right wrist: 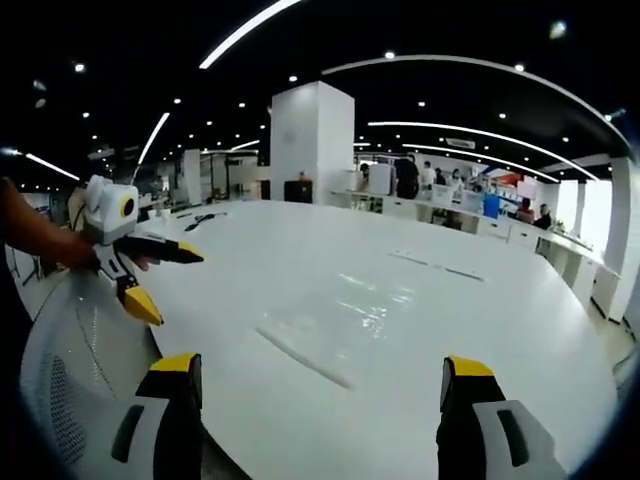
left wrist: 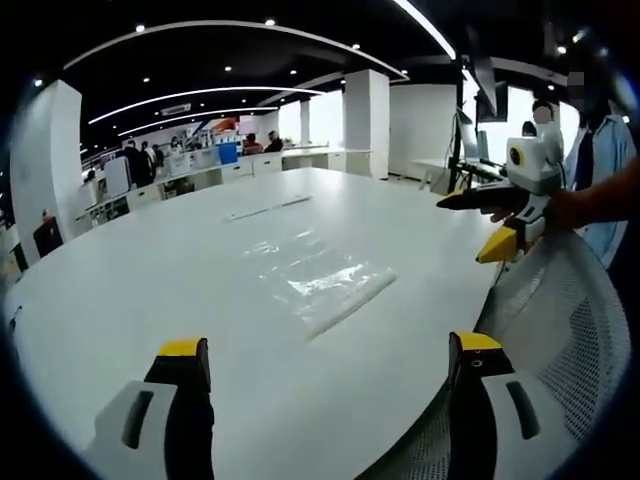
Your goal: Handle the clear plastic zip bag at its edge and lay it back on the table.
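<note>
Clear zip bag [left wrist: 318,272] lies flat on white table [left wrist: 150,290], zip strip nearest table edge. Left gripper [left wrist: 330,362] and right gripper [right wrist: 318,372] both wide open, empty, hovering short of bag. Bag straight ahead of both; neither clearly nearer.

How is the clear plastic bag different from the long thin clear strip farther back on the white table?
The clear plastic zip bag is wide and crinkly; the long thin clear strip is narrow and straight. The bag lies nearer the open left gripper and right gripper; the strip lies beyond it. Both lie flat on the white table, untouched.
</note>
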`<state>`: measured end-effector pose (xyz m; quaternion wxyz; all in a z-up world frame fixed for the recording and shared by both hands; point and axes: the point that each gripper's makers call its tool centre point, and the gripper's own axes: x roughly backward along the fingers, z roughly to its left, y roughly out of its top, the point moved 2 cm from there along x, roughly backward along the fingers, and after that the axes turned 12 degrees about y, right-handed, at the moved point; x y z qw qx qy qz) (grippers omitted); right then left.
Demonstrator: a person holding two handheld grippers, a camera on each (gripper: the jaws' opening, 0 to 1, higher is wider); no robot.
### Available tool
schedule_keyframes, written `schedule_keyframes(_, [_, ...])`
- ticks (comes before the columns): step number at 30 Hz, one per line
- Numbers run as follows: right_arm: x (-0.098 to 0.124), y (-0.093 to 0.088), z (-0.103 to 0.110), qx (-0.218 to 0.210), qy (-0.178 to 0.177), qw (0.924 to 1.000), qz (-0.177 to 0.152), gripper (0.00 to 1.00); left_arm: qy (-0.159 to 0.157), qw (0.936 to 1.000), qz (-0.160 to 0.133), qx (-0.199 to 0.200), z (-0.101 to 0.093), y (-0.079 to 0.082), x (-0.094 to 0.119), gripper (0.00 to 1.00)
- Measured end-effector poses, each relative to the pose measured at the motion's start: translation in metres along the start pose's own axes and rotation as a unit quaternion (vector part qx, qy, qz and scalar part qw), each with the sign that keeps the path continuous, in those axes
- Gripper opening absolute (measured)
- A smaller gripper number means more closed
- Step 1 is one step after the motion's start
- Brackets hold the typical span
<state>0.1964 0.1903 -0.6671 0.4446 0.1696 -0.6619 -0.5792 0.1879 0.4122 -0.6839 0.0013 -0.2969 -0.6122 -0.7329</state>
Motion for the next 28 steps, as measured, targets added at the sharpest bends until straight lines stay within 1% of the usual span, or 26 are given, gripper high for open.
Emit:
schedule_keyframes(5, [-0.0012, 0.0005, 0.0005, 0.003, -0.002, 1.0000, -0.002, 1.00, 0.002, 1.0000, -0.001, -0.004, -0.0012, -0.0003, -0.0003, 0.97])
schedule_keyframes(8, [-0.0027, -0.0021, 0.0009, 0.005, -0.002, 1.0000, 0.005, 1.00, 0.003, 1.0000, -0.001, -0.003, -0.0012, -0.0006, -0.0009, 0.97])
schedule_keyframes(10, [-0.0029, -0.0019, 0.0006, 0.004, -0.001, 1.0000, 0.003, 1.00, 0.004, 1.0000, 0.002, -0.002, 0.0001, -0.0024, -0.0016, 0.97])
schedule_keyframes(22, [-0.0030, -0.0042, -0.0031, 0.002, -0.005, 1.0000, 0.001, 1.00, 0.007, 1.0000, 0.002, -0.003, 0.0008, -0.0041, -0.0026, 0.97])
schedule_keyframes(25, [-0.0040, -0.0058, -0.0020, 0.010, -0.004, 0.9999, 0.007, 1.00, 0.007, 1.0000, 0.004, -0.002, 0.0007, -0.0045, -0.0031, 0.97])
schedule_keyframes(28, [-0.0040, -0.0057, -0.0011, 0.008, -0.003, 0.9999, 0.007, 1.00, 0.006, 1.0000, 0.005, -0.003, -0.0005, -0.0050, -0.0032, 0.97])
